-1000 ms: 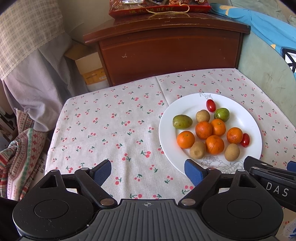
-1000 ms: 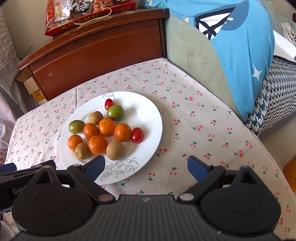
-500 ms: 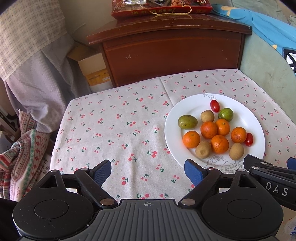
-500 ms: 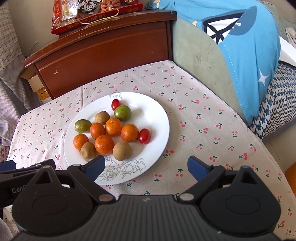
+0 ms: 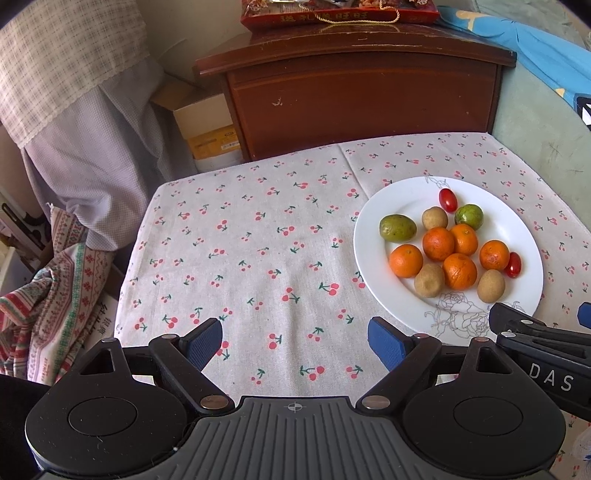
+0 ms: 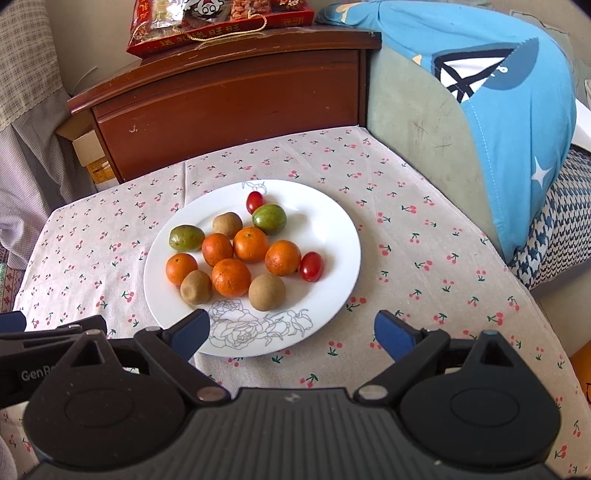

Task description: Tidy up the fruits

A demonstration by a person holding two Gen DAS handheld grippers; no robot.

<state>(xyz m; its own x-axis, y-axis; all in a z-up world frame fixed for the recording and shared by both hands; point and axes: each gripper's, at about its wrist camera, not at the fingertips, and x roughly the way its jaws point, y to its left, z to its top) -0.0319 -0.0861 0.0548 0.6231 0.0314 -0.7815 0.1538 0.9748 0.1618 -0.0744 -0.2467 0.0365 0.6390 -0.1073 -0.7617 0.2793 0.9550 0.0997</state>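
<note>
Both drawn back and raised from the table: left gripper (image 5: 295,341) now showing more of the cherry-print cloth (image 5: 258,240), plate (image 5: 373,254) shifted rightward in its view; right gripper (image 6: 291,334) showing plate (image 6: 343,236) more centred and farther off

"DAS" in pale caps on the black arm of the right gripper (image 5: 546,354), seen from the left wrist cam. From the right wrist cam, "GenR" – rest cut off – on the left gripper (image 6: 33,369) body. Red gift box (image 6: 221,29) atop the wooden cabinet (image 6: 229,99) has gold Chinese chars, too small to read. Yellow carton (image 5: 214,142) label: illegible.
</note>
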